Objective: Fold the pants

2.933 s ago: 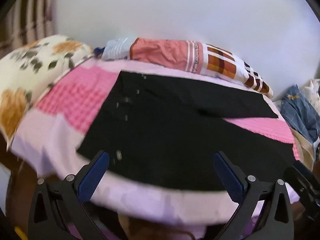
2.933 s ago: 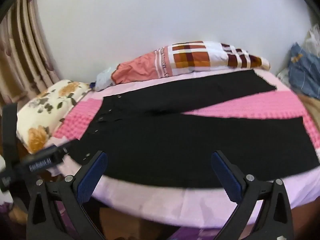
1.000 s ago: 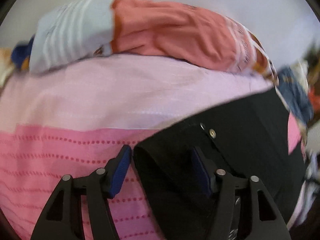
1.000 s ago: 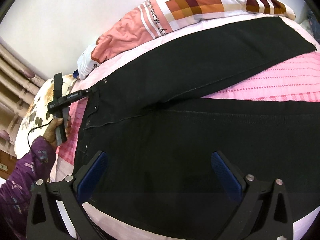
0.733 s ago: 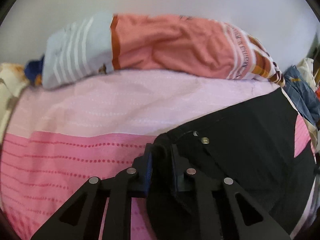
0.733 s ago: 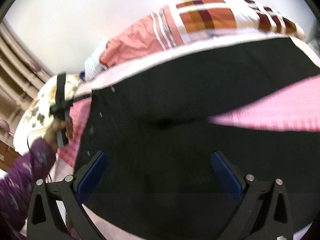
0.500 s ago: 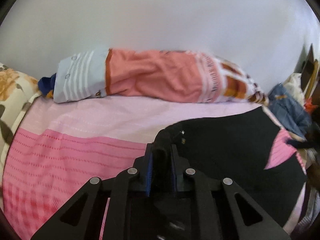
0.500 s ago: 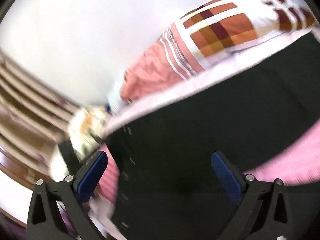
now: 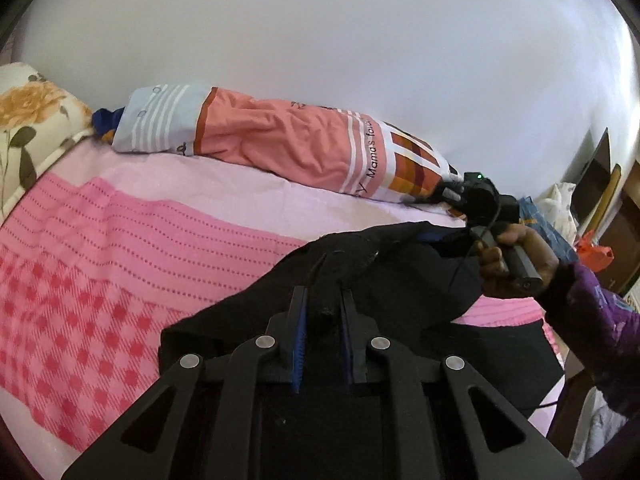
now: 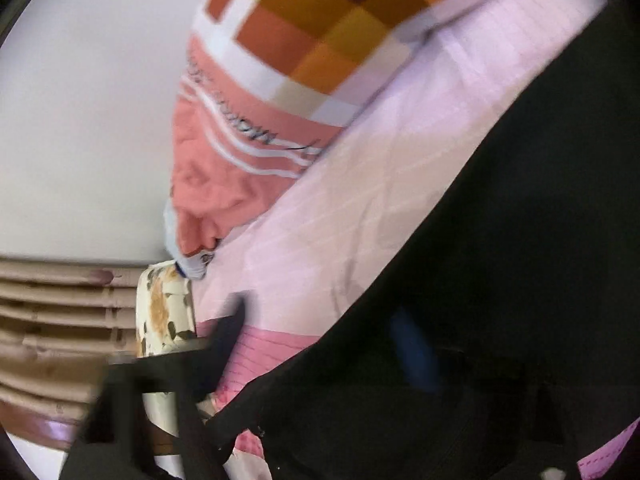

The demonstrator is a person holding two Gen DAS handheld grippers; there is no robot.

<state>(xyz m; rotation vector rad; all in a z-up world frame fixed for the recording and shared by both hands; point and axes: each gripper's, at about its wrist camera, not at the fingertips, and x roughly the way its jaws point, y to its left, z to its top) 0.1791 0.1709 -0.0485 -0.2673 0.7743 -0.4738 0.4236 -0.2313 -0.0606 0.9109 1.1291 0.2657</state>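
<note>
The black pants lie on a pink bedspread. My left gripper is shut on the waistband corner and holds it lifted off the bed. In the left wrist view my right gripper sits further right at the far edge of the pants, held by a hand; its jaws are hidden behind fabric. In the right wrist view the image is blurred and tilted: the pants fill the right side, a blue finger pad shows against the black cloth, and one dark finger sticks out over the bedspread.
A long pillow in salmon with a checked end lies along the white wall. A floral pillow is at the left. Blue cloth and bags are piled at the right. The pillow also shows in the right wrist view.
My left gripper closed on the waistband corner and lifted it up and back. My right gripper swung in close to the far edge of the pants and tilted.
</note>
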